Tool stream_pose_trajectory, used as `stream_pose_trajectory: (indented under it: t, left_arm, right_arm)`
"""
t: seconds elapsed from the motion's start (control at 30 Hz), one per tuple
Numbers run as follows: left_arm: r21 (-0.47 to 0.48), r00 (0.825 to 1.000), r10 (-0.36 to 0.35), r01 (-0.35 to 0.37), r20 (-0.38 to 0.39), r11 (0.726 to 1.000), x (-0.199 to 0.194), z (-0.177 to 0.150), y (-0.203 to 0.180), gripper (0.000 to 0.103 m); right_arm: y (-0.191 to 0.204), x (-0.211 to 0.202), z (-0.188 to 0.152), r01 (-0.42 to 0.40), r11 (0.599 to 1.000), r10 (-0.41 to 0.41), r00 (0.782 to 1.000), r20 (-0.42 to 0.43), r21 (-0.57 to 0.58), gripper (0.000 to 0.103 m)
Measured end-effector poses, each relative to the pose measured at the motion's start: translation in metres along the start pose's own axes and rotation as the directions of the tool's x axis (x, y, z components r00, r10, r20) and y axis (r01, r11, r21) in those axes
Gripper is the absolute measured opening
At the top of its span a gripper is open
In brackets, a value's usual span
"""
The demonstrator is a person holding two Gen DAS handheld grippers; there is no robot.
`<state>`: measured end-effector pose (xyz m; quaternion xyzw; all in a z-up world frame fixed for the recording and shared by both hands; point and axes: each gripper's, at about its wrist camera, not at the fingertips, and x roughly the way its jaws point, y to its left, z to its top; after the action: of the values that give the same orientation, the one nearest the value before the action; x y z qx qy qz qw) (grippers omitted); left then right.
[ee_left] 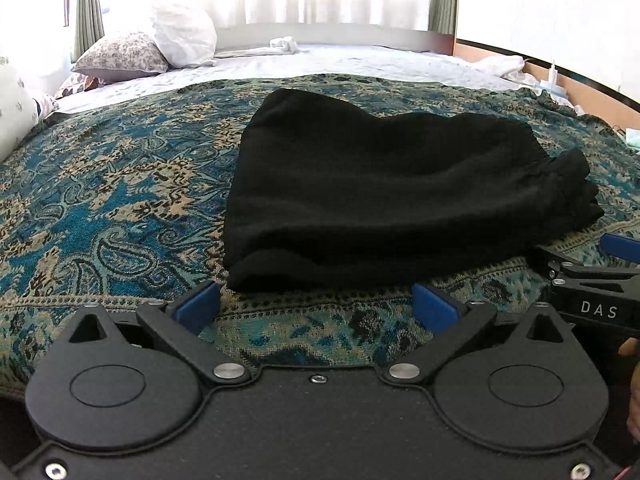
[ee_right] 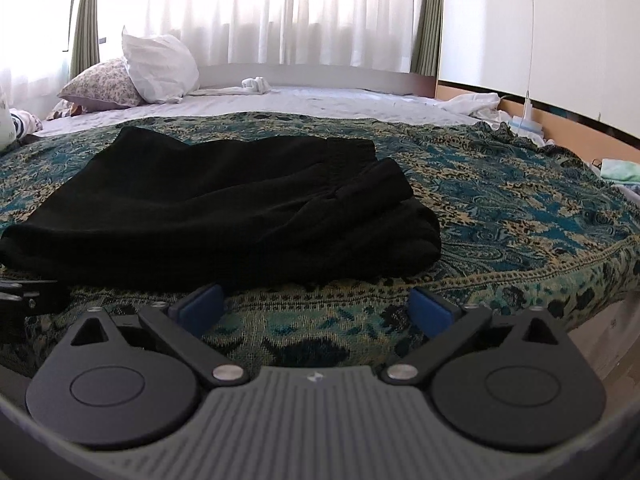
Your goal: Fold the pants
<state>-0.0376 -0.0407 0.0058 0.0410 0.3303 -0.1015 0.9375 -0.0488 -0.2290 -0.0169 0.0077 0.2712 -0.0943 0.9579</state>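
We saw the folded black pants [ee_left: 380, 196] lying on the patterned bedspread [ee_left: 120, 184]. Our left gripper [ee_left: 316, 308] and right gripper [ee_right: 316, 306] were both spread, empty; the right's side read "DAS".

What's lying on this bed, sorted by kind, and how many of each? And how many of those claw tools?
Black pants: 1, folded
Patterned bedspread: 1
Pillows: 2, a floral pillow and a white pillow
Grippers: 2, the left gripper and the right gripper, both open and empty
Total: 6
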Motion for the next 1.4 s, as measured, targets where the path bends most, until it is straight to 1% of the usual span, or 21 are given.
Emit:
stream_pose_trajectory:
  t: [0.27,0.67,1.4]
  left_arm:
    - [-0.021,1.0,0.019,-0.019,-0.009,1.0,0.006,0.002,-0.001,0.103]
    - [-0.036,0.999,0.038,-0.039,-0.029,0.999,0.012,0.006,-0.002,0.103]
    - [-0.043,0.999,0.039,-0.041,-0.038,0.998,0.014,0.005,-0.001,0.103]
  right_arm:
    - [-0.005,0.004,0.001,-0.023,1.0,0.023,1.0,-0.017,-0.01,0.103]
    - [-0.005,0.006,0.004,-0.026,0.999,0.026,0.999,-0.037,-0.018,0.103]
    - [-0.004,0.007,0.002,-0.029,0.999,0.027,0.999,-0.045,-0.034,0.103]
